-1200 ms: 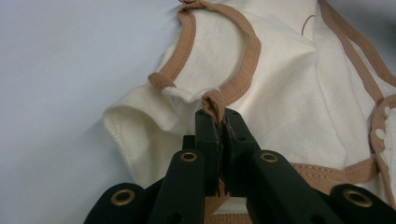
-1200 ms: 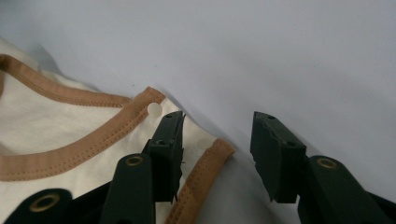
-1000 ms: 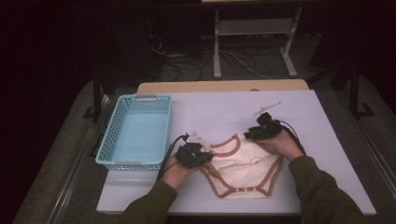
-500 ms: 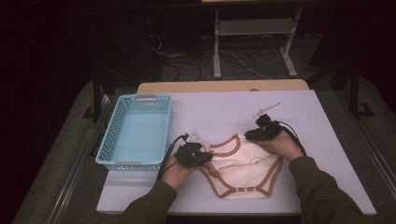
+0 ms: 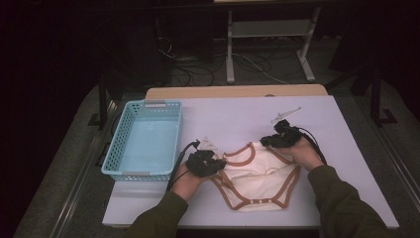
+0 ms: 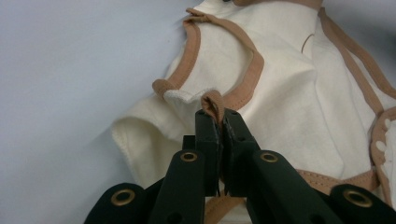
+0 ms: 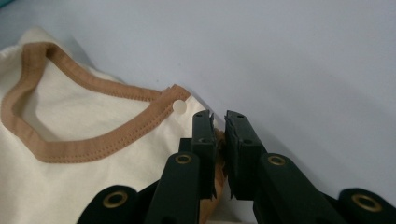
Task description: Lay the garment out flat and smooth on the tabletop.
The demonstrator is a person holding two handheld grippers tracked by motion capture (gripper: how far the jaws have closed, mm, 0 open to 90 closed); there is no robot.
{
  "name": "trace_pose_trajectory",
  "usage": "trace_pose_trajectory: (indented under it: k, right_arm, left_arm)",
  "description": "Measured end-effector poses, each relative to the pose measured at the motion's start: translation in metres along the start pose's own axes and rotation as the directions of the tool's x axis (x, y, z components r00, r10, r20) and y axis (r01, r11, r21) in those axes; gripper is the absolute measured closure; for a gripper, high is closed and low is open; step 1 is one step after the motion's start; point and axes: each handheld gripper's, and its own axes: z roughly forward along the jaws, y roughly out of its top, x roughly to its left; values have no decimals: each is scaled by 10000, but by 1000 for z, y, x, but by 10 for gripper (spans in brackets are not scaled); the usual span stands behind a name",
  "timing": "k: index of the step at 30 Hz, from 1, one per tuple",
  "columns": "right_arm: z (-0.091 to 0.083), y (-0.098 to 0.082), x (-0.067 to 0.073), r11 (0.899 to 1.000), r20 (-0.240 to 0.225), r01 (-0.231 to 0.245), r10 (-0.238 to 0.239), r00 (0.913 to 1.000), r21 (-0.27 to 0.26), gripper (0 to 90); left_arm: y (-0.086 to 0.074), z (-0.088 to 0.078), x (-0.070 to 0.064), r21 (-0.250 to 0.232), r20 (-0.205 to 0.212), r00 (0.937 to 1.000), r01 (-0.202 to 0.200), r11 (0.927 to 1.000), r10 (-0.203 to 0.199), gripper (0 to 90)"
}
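A cream baby bodysuit (image 5: 257, 173) with brown trim lies flat on the white table (image 5: 237, 119). My left gripper (image 5: 219, 161) is at its left shoulder. In the left gripper view it (image 6: 219, 116) is shut on a fold of the brown trim (image 6: 212, 100) of the bodysuit (image 6: 289, 93). My right gripper (image 5: 266, 141) is at the right shoulder. In the right gripper view its jaws (image 7: 219, 121) have just been closing and now pinch the trimmed edge of the bodysuit (image 7: 70, 186), beside a white snap (image 7: 179, 106).
A light blue plastic basket (image 5: 138, 173) stands at the table's left side, near my left hand. A small pale object (image 5: 285, 115) lies on the table beyond my right gripper. A wooden edge (image 5: 237, 91) borders the far side.
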Motion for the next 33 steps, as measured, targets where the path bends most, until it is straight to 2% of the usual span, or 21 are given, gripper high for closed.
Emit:
trace_pose_trajectory:
  k: [1,2,3,5,6,10,12,18,23,28,32,33]
  right_arm:
    - [0,0,0,10000,0,0,0,10000,0,818]
    - [-4,1,0,9998,17,-64,64,10000,-164,818]
    - [-4,1,0,9998,17,-64,64,10000,-164,818]
    - [-12,2,-1,9991,4,-103,103,9999,-410,818]
    - [-14,2,-2,9989,-6,-85,85,10000,-466,818]
    - [-22,3,-5,9975,-18,-143,142,9999,-692,818]
    - [-28,2,-9,9952,-46,-290,287,9996,-938,818]
    - [-39,4,-15,9912,23,-343,349,9994,-1275,818]
    - [-43,7,-20,9886,67,-399,413,9991,-1451,818]
    - [-45,11,-26,9857,130,-448,476,9988,-1623,818]
    - [-47,15,-32,9833,216,-594,640,9977,-1718,818]
    - [-47,16,-33,9830,255,-597,650,9976,-1738,818]
  left_arm:
    - [0,0,0,0,0,10000,0,10000,0,856]
    - [2,-1,1,64,1,9998,-188,9998,188,855]
    - [3,0,0,-64,-18,10000,-88,9999,88,855]
    - [11,-1,0,-163,-118,9996,-266,9995,264,855]
    - [13,-1,-1,-270,-168,9996,-212,9994,207,855]
    - [20,-2,3,-260,-306,9988,-395,9989,387,856]
    - [27,-2,6,-427,-436,9986,-305,9986,287,856]
    - [46,0,12,-713,-665,9977,-185,9973,138,856]
    - [57,1,15,-793,-862,9962,-196,9967,127,856]
    - [74,3,23,-700,-1178,9925,-406,9967,322,856]
    - [81,5,29,-648,-1297,9911,-387,9971,300,856]
    - [83,7,30,-758,-1361,9905,-317,9966,211,856]
